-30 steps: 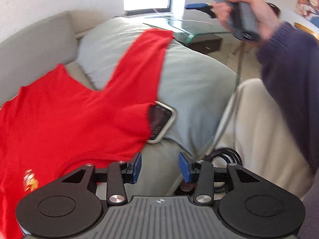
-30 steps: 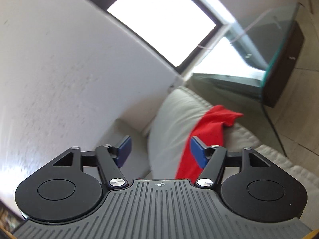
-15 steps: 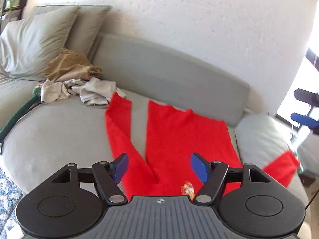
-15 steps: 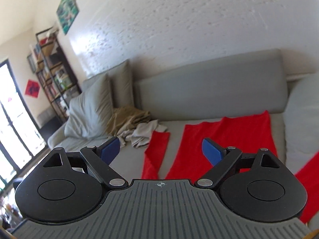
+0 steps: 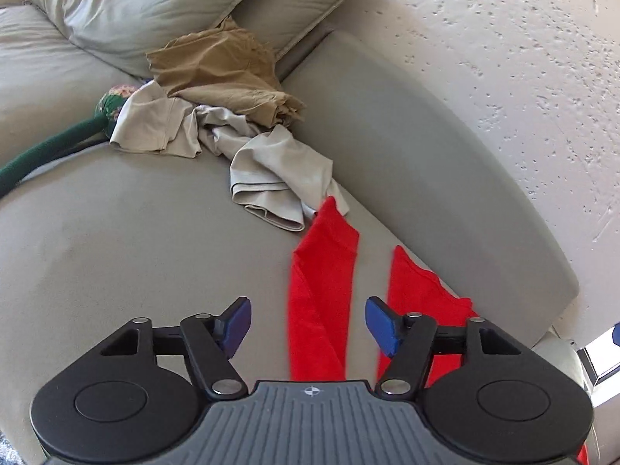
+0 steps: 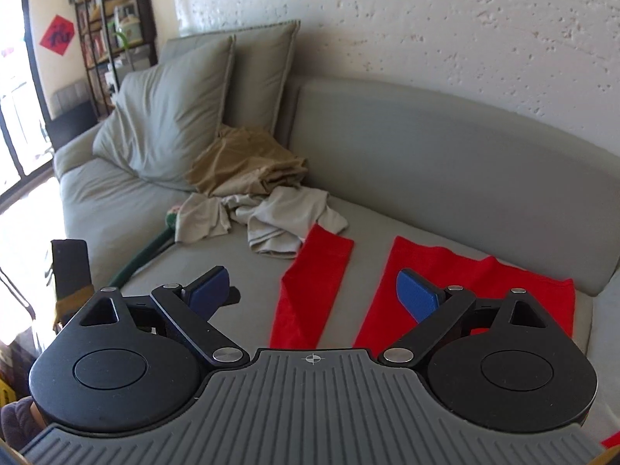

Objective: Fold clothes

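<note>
Left claw (image 5: 308, 323) closing, empty; red garment (image 5: 321, 290) flat on sofa (image 5: 135, 252).

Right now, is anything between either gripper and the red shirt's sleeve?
Nothing visible. The sleeve lies flat on bare sofa cushion ahead of the left gripper and right gripper, both empty. The crumpled beige garment touches only the sleeve's far tip.
</note>
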Demonstrator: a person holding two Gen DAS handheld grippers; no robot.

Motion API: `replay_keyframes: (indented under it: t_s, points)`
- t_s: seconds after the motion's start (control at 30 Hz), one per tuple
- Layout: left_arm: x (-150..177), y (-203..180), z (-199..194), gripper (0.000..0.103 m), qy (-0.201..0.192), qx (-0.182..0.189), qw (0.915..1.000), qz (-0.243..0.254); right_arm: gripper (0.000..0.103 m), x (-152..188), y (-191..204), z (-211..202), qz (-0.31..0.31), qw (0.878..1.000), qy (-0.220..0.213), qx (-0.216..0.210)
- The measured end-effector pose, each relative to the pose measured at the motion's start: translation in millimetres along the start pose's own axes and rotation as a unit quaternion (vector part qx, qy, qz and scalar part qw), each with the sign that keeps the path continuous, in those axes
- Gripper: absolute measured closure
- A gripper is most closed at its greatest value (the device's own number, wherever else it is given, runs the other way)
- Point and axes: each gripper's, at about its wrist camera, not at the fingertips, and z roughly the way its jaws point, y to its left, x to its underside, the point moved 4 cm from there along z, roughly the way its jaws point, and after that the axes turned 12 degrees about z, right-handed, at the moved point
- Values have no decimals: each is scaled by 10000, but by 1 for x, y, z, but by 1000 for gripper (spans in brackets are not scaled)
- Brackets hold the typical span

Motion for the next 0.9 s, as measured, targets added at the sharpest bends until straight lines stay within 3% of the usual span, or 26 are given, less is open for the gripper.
replay_keyframes:
  t_s: [0.07, 0.13, 0.2, 0.23, 0.33, 0.47, 0.67, 0.7, 0.77, 0.8, 0.83, 0.87, 0.9]
  points:
    - [2, 22, 9, 54, 128, -68, 9994, -305, 14, 0, 0, 46, 92, 9994, 341, 34]
    - [-7, 36, 14, 54, -65, -182, 9993, -331, 22, 2, 0, 95, 212, 9974, 685, 104]
    - [-15, 44, 25, 55, -16, -577, 9982, -133, 30, 4, 0, 148, 354, 9938, 1030, 202]
    - [-14, 49, 33, 55, 210, -780, 9967, -117, 33, 5, 1, 174, 418, 9916, 1197, 257]
    - [-7, 64, 53, 55, 849, -928, 9912, -424, 30, 7, 6, 246, 428, 9853, 1547, 593]
    - [-12, 63, 51, 44, 740, -1131, 9908, -105, 13, 7, 16, 315, 446, 9785, 1750, 993]
    - [-13, 72, 53, 42, 801, -1088, 9905, -272, 16, 12, 27, 378, 387, 9735, 1673, 1511]
    - [-14, 74, 52, 42, 776, -1055, 9909, -309, 21, 16, 28, 381, 383, 9729, 1677, 1545]
    - [-16, 77, 51, 42, 720, -974, 9918, -406, 45, 21, 29, 384, 296, 9733, 1609, 1612]
    - [-17, 79, 51, 41, 688, -902, 9923, -492, 52, 22, 30, 383, 224, 9741, 1543, 1636]
    - [-17, 80, 51, 42, 657, -820, 9927, -586, 72, 21, 30, 378, 179, 9762, 1469, 1587]
    - [-18, 81, 51, 42, 617, -707, 9931, -705, 101, 19, 30, 373, 135, 9781, 1392, 1540]
    - [-18, 81, 51, 42, 576, -569, 9932, -833, 101, 16, 28, 364, 107, 9798, 1297, 1519]
